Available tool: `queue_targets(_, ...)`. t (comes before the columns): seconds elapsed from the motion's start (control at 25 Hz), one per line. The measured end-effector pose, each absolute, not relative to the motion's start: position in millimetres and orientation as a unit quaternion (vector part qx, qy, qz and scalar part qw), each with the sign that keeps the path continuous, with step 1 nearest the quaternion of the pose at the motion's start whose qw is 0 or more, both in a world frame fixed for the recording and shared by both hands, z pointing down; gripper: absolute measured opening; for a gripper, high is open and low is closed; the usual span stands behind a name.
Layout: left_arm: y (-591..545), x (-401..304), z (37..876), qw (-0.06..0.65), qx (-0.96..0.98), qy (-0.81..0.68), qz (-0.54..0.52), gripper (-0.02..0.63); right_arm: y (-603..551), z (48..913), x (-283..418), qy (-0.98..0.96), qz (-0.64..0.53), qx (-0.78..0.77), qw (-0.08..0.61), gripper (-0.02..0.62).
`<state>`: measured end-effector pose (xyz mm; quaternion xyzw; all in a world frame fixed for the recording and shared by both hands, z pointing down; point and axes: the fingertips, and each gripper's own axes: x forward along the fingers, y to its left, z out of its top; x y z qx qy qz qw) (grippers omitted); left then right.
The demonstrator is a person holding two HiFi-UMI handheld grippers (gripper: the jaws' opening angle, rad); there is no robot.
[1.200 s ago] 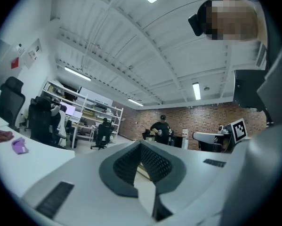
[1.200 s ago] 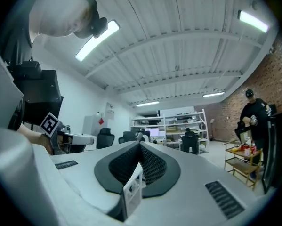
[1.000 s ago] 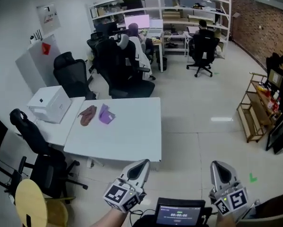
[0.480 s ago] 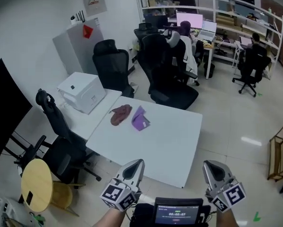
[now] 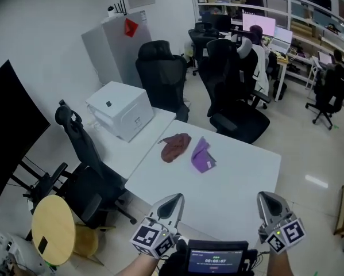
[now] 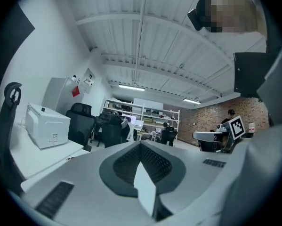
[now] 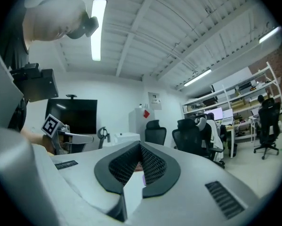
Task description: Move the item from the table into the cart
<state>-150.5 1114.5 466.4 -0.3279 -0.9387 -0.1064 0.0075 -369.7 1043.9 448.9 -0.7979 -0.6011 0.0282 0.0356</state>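
Two items lie near the far side of the white table [image 5: 240, 194]: a crumpled reddish-brown cloth [image 5: 175, 147] and a purple piece [image 5: 201, 156] just right of it. My left gripper [image 5: 173, 202] and right gripper [image 5: 270, 203] hover at the table's near edge, side by side, both shut with nothing in them and well short of the items. In the left gripper view the jaws [image 6: 141, 144] meet at a point. In the right gripper view the jaws [image 7: 141, 146] are likewise pressed together, with a sliver of the purple piece [image 7: 143, 179] below them. No cart is in view.
A white box-like machine [image 5: 120, 109] sits on the adjoining table at the left. Black office chairs [image 5: 82, 165] stand along the table's left side and behind it [image 5: 235, 91]. A round yellow stool [image 5: 53, 229] is at bottom left; a dark screen [image 5: 11, 131] is at far left.
The head view has swung left and come nearer: the table and its two items have grown and shifted toward the centre. Both grippers stay shut at the bottom of the frame.
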Motion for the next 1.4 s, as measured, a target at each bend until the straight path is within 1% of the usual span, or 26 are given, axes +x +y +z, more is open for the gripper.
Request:
queue_targets(0.2,1220,-91,479,0.011,-0.299,-0.947,-0.112,0.000,1155,474,-300,-0.601,0.004,-0.798,0.054,0.008)
queue_targets(0.36,1282,-77,494,0.005,-0.288,-0.951,-0.117,0.000,1227,501,-262,-0.580,-0.014,-0.811,0.075,0.008)
queue_targets(0.48,1324,-74,510,0.023,-0.298,-0.947,-0.117,0.000,1272,507,-252,-0.563,-0.010,-0.823,0.080,0.008)
queue_targets(0.52,1335,-75,513,0.030,-0.302,-0.946,-0.118,0.000,1283,506,-251,-0.555,-0.004,-0.828,0.083,0.083)
queue_targets(0.56,1345,-77,513,0.036,-0.305,-0.944,-0.119,0.000,1296,506,-251,-0.548,-0.003,-0.832,0.086,0.129)
queue_targets(0.64,1364,-80,510,0.038,-0.308,-0.943,-0.121,0.000,1323,512,-255,-0.541,-0.011,-0.837,0.085,0.129)
queue_targets(0.72,1387,-83,511,0.041,-0.311,-0.942,-0.119,0.000,1351,526,-258,-0.536,-0.017,-0.838,0.100,0.129)
queue_targets(0.76,1400,-82,514,0.046,-0.314,-0.941,-0.117,0.000,1366,533,-257,-0.532,-0.016,-0.839,0.115,0.175)
queue_targets(0.8,1415,-80,520,0.052,-0.318,-0.940,-0.117,0.000,1380,540,-253,-0.529,-0.015,-0.838,0.128,0.237)
queue_targets(0.84,1431,-77,527,0.057,-0.320,-0.938,-0.119,0.000,1395,546,-249,-0.530,-0.018,-0.837,0.135,0.250)
queue_targets(0.92,1460,-71,541,0.061,-0.314,-0.939,-0.127,0.000,1425,565,-242,-0.539,-0.049,-0.830,0.136,0.254)
queue_targets(1.0,1484,-68,555,0.061,-0.282,-0.947,-0.140,0.000,1454,588,-239,-0.562,-0.092,-0.810,0.138,0.336)
queue_targets(1.04,1495,-66,564,0.066,-0.261,-0.952,-0.145,0.000,1467,599,-237,-0.577,-0.102,-0.797,0.144,0.353)
queue_targets(1.12,1520,-57,580,0.080,-0.226,-0.960,-0.146,0.000,1494,619,-228,-0.601,-0.104,-0.775,0.165,0.356)
queue_targets(1.24,1557,-43,597,0.089,-0.206,-0.963,-0.149,0.000,1528,658,-217,-0.617,-0.137,-0.752,0.187,0.356)
queue_targets(1.4,1592,-47,617,0.099,-0.207,-0.959,-0.165,0.000,1561,705,-231,-0.643,-0.157,-0.715,0.226,0.357)
